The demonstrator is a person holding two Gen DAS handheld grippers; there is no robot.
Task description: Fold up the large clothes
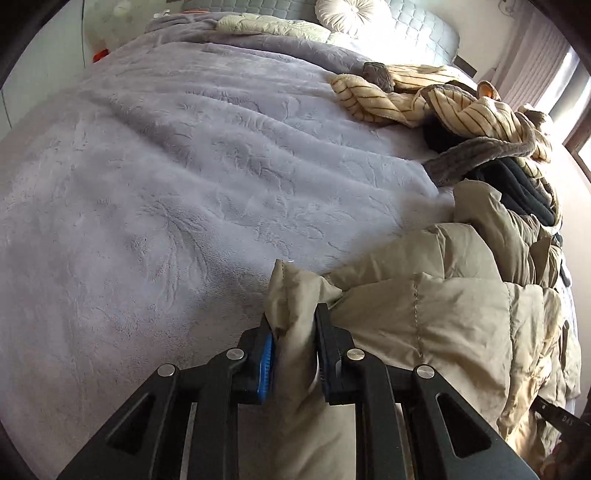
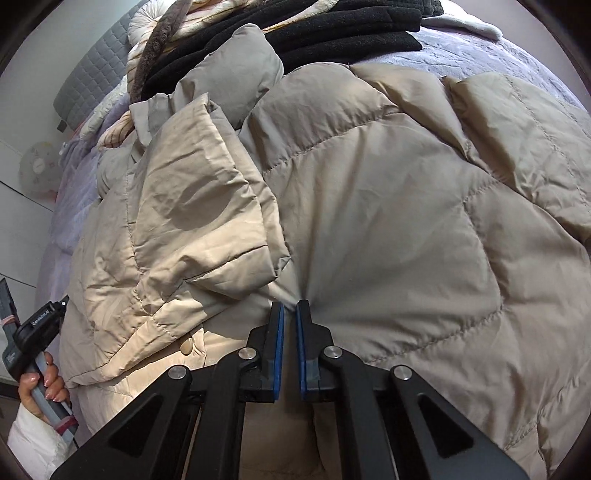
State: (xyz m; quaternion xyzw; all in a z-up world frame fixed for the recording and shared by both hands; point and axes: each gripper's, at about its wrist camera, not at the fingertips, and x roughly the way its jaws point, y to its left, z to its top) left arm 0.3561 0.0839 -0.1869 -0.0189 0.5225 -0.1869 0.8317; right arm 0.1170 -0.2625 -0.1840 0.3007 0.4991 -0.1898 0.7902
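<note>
A large beige quilted puffer jacket (image 2: 388, 206) lies bunched on a bed with a lilac plush blanket (image 1: 166, 177). In the left wrist view the jacket (image 1: 443, 314) fills the lower right. My left gripper (image 1: 293, 314) is shut on a thick fold at the jacket's edge, near the blanket. My right gripper (image 2: 290, 308) is shut on a thin pinch of the jacket's fabric in its lower middle. One sleeve (image 2: 192, 206) lies folded over the jacket's left side. The left gripper's handle and the hand on it (image 2: 33, 354) show at the far left of the right wrist view.
A striped cream fleece garment (image 1: 454, 103) and black clothes (image 1: 517, 188) are heaped on the bed beyond the jacket; the black clothes (image 2: 332, 33) also show in the right wrist view. Pillows (image 1: 351, 14) and a grey quilted headboard (image 1: 424, 26) lie at the far end.
</note>
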